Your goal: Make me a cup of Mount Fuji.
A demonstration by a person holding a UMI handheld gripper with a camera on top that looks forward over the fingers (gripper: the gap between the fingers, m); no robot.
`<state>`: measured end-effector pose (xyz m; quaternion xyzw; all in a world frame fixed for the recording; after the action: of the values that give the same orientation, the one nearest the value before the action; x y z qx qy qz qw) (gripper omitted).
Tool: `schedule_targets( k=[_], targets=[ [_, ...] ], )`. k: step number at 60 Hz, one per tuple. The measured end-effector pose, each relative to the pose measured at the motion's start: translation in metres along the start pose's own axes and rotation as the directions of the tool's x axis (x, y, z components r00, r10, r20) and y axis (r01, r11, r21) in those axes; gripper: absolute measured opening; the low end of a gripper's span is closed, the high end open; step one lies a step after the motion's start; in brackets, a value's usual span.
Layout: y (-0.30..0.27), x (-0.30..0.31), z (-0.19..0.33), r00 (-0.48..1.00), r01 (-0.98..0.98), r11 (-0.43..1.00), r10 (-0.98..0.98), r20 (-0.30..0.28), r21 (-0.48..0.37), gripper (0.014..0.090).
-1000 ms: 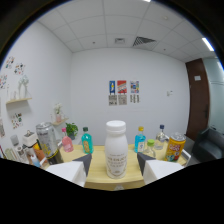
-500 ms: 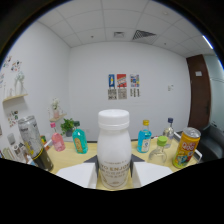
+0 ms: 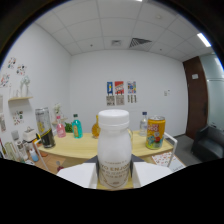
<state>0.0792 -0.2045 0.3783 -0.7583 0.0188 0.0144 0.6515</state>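
Gripper view. We are looking forward along the 2 fingers of the hand-held gripper (image 3: 114, 175), whose white pads are pressing against both sides of a white plastic bottle (image 3: 114, 150). We are judging the gripper to be clamped on this bottle, which is standing upright between the fingers and appears to be lifted clear of the wooden table (image 3: 82, 146) beyond it. The bottle's white screw cap (image 3: 114, 119) is sitting in place, so we are reading the task as being at an early stage: 1 ingredient is in hand, nothing is being poured, and no cup is showing. Opening, pouring and mixing are all left.

Beyond the fingers, on the table, we are seeing a tall silver can (image 3: 44, 127), a pink bottle (image 3: 60, 127), a teal bottle (image 3: 76, 126), a clear water bottle (image 3: 143, 124) and an orange-and-yellow can (image 3: 155, 132).

Writing. The held bottle's label is carrying pale lettering that we are reading only in part, perhaps "ENJOY"; the rest is too faint. Posters (image 3: 120, 93) are hanging on the far wall, their text unreadable, as are the can brands.
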Motion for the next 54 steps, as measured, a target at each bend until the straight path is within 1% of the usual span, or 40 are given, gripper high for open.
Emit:
schedule_targets(
  k=[3,7,10,13,19,26,30,34,40,48,54],
  targets=[
    [0.03,0.013,-0.003,1.0,0.002,1.0,-0.002,-0.014,-0.019,0.0476],
    [0.077,0.028,-0.007,0.999,-0.001,0.996,-0.002,-0.038,-0.084,0.0477],
    [0.11,0.034,-0.007,0.999,-0.024,0.994,0.02,-0.037,-0.107,0.0477],
    [0.145,0.042,-0.005,0.998,-0.036,0.988,0.03,-0.046,-0.149,0.0475],
    [0.201,0.053,0.002,0.998,-0.02,0.98,0.009,-0.055,-0.199,0.0476],
    [0.246,0.068,0.012,0.997,0.001,0.966,-0.022,-0.077,-0.257,0.0475],
    [0.263,0.077,0.018,0.989,0.091,0.953,-0.12,-0.083,-0.29,0.0476],
    [0.271,0.082,0.023,0.963,0.235,0.921,-0.263,-0.054,-0.31,0.0476],
    [0.273,0.083,0.028,0.879,0.456,0.834,-0.478,0.006,-0.31,0.0475],
    [0.268,0.075,0.031,0.682,0.717,0.64,-0.726,0.089,-0.275,0.0478],
    [0.264,0.071,0.036,0.497,0.855,0.459,-0.858,0.13,-0.241,0.0477]
  ],
)
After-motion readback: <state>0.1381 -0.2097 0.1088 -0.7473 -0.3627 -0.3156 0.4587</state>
